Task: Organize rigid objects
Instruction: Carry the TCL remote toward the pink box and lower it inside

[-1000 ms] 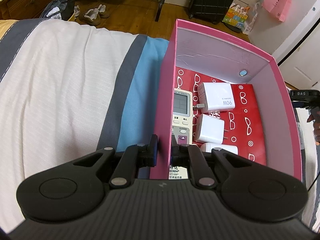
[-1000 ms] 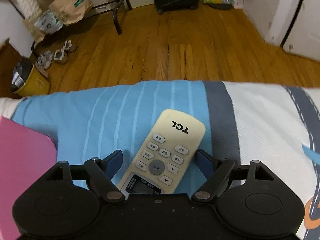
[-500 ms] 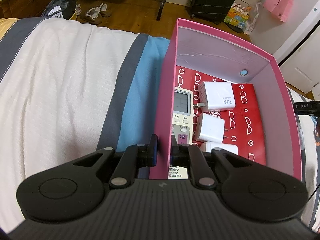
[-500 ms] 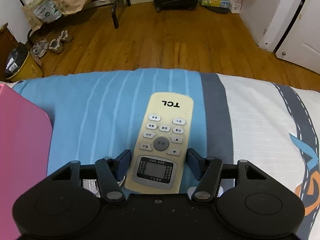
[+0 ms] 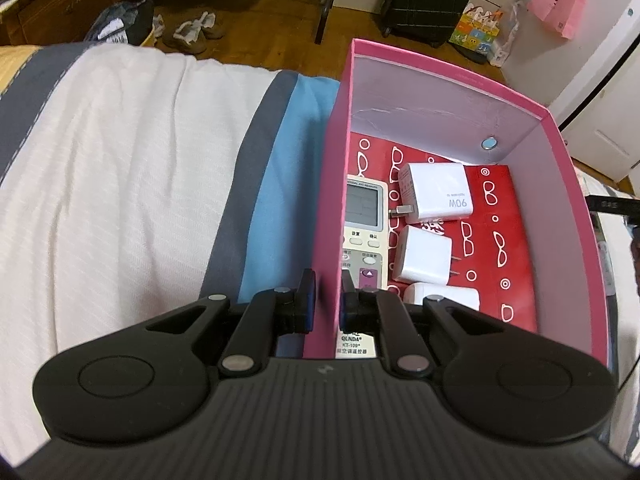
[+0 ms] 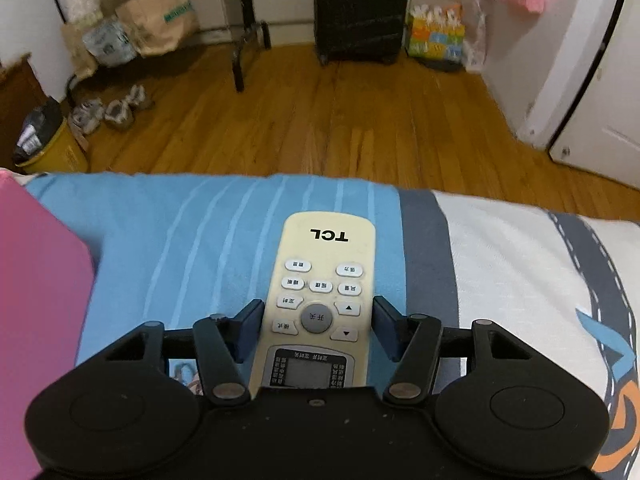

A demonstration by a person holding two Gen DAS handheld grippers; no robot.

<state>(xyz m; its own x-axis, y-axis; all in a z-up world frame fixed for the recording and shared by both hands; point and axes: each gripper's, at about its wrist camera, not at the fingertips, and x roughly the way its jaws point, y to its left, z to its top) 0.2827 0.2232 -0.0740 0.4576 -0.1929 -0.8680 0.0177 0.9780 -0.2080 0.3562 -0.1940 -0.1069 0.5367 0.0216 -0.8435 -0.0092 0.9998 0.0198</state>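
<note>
Pink box (image 5: pixel 336 184) pinched in your left gripper (image 5: pixel 326 306) holds three chargers (image 5: pixel 425 255) and one remote (image 5: pixel 363 224); your right gripper (image 6: pixel 318 322), fingers spread, straddles the TCL remote (image 6: pixel 326 272), not yet boxed.

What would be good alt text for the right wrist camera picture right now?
The right gripper straddles a cream TCL remote lying on a blue striped bedspread, its fingers close beside the remote's sides. A pink box edges in at the left, with wooden floor and a black suitcase beyond the bed.
</note>
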